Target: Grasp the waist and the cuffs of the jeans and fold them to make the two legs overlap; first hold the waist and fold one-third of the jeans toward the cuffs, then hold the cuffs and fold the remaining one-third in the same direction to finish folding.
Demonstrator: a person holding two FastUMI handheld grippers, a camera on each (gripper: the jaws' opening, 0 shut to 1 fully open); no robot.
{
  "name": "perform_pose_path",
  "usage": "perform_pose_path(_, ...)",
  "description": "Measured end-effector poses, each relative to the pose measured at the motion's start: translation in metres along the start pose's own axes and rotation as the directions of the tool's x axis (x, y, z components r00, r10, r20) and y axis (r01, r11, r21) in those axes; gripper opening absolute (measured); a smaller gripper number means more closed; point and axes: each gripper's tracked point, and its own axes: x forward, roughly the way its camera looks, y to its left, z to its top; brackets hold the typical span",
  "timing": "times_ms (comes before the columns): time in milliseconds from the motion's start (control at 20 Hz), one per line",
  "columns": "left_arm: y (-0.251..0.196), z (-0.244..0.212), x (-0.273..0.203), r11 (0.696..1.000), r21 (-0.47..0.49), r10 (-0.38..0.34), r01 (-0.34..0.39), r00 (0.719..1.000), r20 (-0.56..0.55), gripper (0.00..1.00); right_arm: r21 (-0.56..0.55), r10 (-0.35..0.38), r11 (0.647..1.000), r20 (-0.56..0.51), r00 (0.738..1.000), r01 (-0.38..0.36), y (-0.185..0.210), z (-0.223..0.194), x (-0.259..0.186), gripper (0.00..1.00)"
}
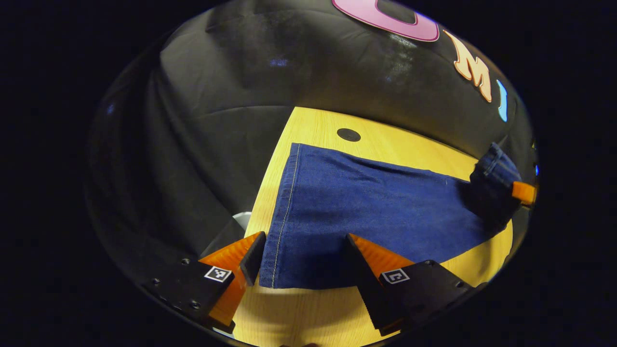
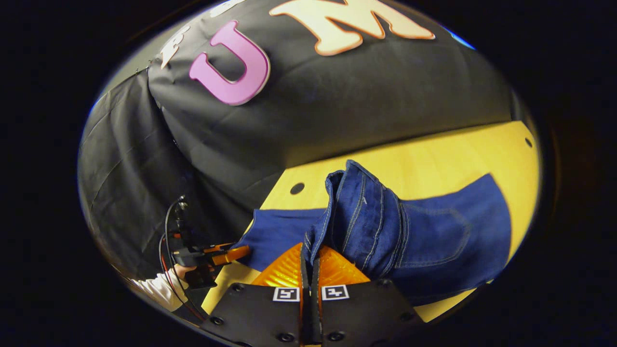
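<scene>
While the right gripper (image 2: 308, 270) clamps the waistband of the jeans (image 2: 385, 226), bunched just above its closed fingers, the left gripper (image 1: 301, 262) is spread wide, the cuff hem lying flat on the table (image 1: 337, 123) between its fingers. This looks like the first fold, bringing the legs together. Next, the left fingers should close on the cuff. Bare wood lies beyond the denim; the left finger sits near the table's edge.
</scene>
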Motion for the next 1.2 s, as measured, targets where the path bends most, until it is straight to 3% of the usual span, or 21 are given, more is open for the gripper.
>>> perform_pose_path(200,0.002,0.001,-0.004,1.000,0.027,0.008,-0.008,1.000,0.001,0.96,0.001,-0.021,1.000,-0.105,0.994,0.022,-0.012,-0.047,0.025,0.02)
perform_pose_path(400,0.010,0.001,-0.005,0.999,0.040,0.029,-0.029,1.000,-0.003,0.92,0.007,0.005,1.000,-0.101,0.995,-0.004,-0.003,-0.054,0.025,0.05)
perform_pose_path(450,0.015,0.000,-0.007,0.999,0.037,0.033,-0.033,0.999,0.001,0.86,0.017,0.014,1.000,-0.105,0.994,-0.012,-0.002,-0.052,0.022,0.14)
perform_pose_path(500,0.020,0.000,-0.007,0.999,0.030,0.039,-0.039,0.999,0.009,0.82,0.047,0.044,0.998,-0.108,0.993,-0.039,0.006,-0.048,0.018,0.15)
perform_pose_path(550,0.025,0.000,-0.006,0.999,0.022,0.049,-0.049,0.999,0.018,0.72,0.068,0.070,0.996,-0.106,0.992,-0.063,0.015,-0.045,0.014,0.22)
perform_pose_path(600,0.028,0.000,-0.005,0.998,0.015,0.055,-0.055,0.998,0.022,0.70,0.069,0.081,0.995,-0.097,0.992,-0.075,0.020,-0.040,0.009,0.33)
perform_pose_path(650,0.029,0.001,-0.006,0.998,0.010,0.054,-0.055,0.998,0.030,0.54,0.067,0.087,0.994,-0.088,0.992,-0.081,0.021,-0.037,0.003,0.50)
perform_pose_path(750,0.031,0.001,-0.006,0.999,0.000,0.049,-0.049,0.998,0.036,0.49,0.056,0.082,0.995,-0.068,0.994,-0.079,0.023,-0.026,-0.005,0.84)
perform_pose_path(800,0.031,0.002,-0.005,0.999,-0.015,0.030,-0.030,0.999,0.044,0.43,0.057,0.086,0.995,-0.047,0.995,-0.084,0.027,-0.019,-0.009,0.97)
perform_pose_path(850,0.036,0.002,-0.006,0.999,-0.040,0.019,-0.017,0.998,0.060,0.29,0.065,0.094,0.994,-0.021,0.995,-0.092,0.031,-0.009,-0.016,0.97)
perform_pose_path(950,0.042,0.007,-0.012,0.995,-0.092,-0.018,0.027,0.995,0.099,0.12,0.086,0.095,0.991,0.032,0.995,-0.098,0.034,0.011,-0.032,0.97)
perform_pose_path(1050,0.039,0.012,-0.013,0.985,-0.162,-0.036,0.057,0.991,0.130,0.05,0.092,0.068,0.993,0.091,0.994,-0.076,0.026,0.031,-0.053,0.97)
perform_pose_path(1200,0.036,0.014,-0.009,0.984,-0.175,-0.023,0.045,0.992,0.125,0.03,0.101,-0.006,0.995,0.157,0.988,-0.010,0.003,0.051,-0.084,0.97)
